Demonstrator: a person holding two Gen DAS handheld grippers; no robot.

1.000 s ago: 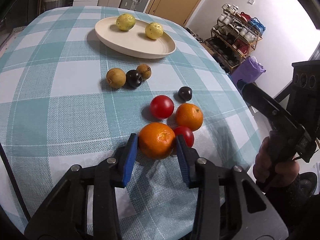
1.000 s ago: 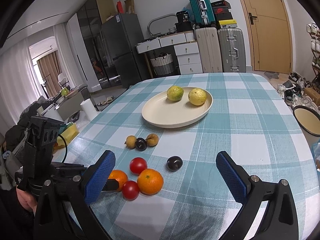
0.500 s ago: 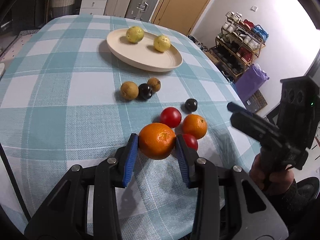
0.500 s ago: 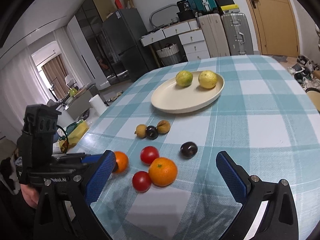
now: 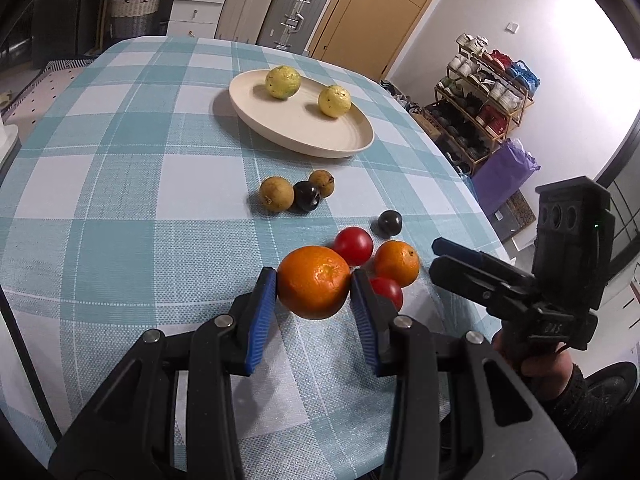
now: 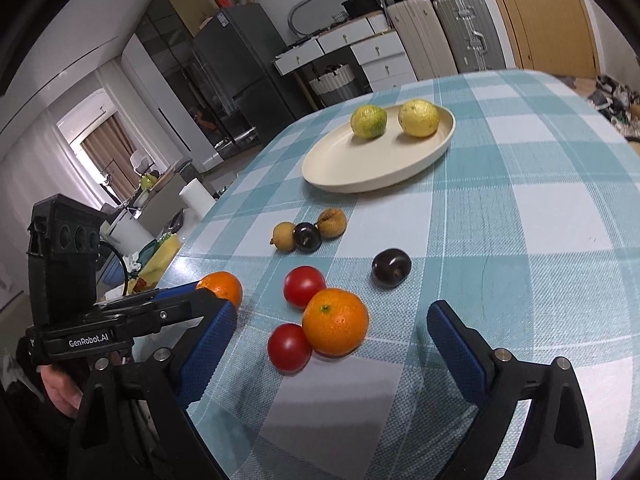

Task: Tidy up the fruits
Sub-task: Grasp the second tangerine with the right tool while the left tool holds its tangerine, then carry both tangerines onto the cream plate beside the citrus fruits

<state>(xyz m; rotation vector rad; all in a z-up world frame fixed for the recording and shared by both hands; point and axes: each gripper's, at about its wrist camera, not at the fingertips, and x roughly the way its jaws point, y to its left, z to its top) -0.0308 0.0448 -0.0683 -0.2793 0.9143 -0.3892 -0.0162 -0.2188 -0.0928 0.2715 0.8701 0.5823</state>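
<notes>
My left gripper is shut on an orange and holds it above the checked tablecloth; the same orange shows in the right wrist view. My right gripper stands open, just in front of a second orange and a red tomato. Another tomato and a dark plum lie beyond them. Two brown fruits with a dark plum between them sit nearer the cream plate. The plate carries two yellow-green citrus fruits.
The table's right edge drops off toward a shoe rack and a purple bag. Drawers, suitcases and a fridge stand past the far edge. A hand holds the right gripper at the table's near corner.
The left gripper has lifted the orange off the cloth and carried it a little forward. The right gripper has moved down and in toward the second orange and tomatoes.
</notes>
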